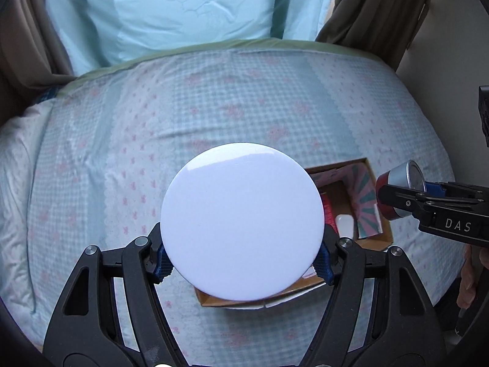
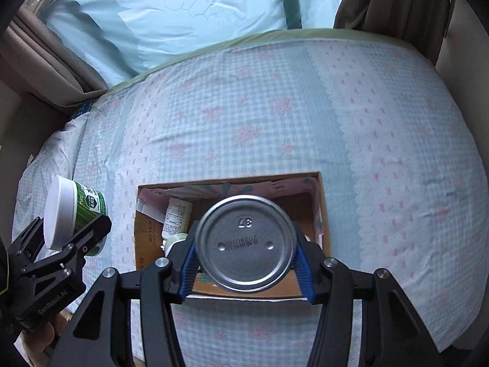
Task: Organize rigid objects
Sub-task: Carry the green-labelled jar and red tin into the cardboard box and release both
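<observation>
My left gripper (image 1: 243, 261) is shut on a white-lidded green jar (image 1: 241, 221); its round lid fills the left wrist view. The jar also shows in the right wrist view (image 2: 76, 211), held above the bed left of the box. My right gripper (image 2: 246, 264) is shut on a metal can (image 2: 246, 243), bottom end toward the camera, held over the open cardboard box (image 2: 322, 214). The can also shows in the left wrist view (image 1: 400, 189), right of the box (image 1: 386, 235). Inside the box lie a white bottle (image 2: 177, 214) and other small items, partly hidden.
The box sits on a bed with a blue checked floral cover (image 2: 275, 107). A light blue pillow (image 2: 183, 9) lies at the head. Curtains (image 2: 382, 0) hang at both far corners. A wall (image 1: 443, 61) runs along the bed's right side.
</observation>
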Tool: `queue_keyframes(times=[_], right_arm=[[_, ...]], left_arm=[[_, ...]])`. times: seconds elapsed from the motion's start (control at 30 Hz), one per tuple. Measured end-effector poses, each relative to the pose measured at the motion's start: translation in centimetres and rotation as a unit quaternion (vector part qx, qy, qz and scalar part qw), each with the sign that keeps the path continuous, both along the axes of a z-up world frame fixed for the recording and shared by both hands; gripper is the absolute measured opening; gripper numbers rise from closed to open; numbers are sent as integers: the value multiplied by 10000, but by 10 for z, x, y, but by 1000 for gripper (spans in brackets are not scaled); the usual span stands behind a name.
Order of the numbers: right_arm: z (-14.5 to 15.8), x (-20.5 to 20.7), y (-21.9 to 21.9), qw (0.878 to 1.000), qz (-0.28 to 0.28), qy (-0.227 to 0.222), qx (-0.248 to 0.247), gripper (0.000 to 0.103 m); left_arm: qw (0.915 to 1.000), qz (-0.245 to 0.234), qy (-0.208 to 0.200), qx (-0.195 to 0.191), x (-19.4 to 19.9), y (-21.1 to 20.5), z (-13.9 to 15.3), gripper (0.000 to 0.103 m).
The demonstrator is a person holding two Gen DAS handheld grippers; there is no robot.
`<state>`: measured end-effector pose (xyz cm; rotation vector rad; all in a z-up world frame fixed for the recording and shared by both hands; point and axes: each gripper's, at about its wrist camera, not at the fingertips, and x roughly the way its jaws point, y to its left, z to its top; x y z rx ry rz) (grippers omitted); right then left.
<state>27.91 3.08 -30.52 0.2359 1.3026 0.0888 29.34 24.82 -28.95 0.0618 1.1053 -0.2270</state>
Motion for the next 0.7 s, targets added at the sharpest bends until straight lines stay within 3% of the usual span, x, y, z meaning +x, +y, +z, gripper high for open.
queue_keyframes(times=[0.3, 0.57, 0.7], right_arm=[[-83, 8, -1, 9974, -285, 656, -52, 50], [-106, 21, -13, 9976, -286, 627, -80, 50], [-116, 32, -18, 9974, -237, 678, -57, 50]], left_arm=[[9973, -206, 695, -58, 30, -3, -88, 68], [9914, -923, 884, 295, 51, -39, -122, 68], [9842, -1340, 1063, 452, 51, -50, -133, 68]])
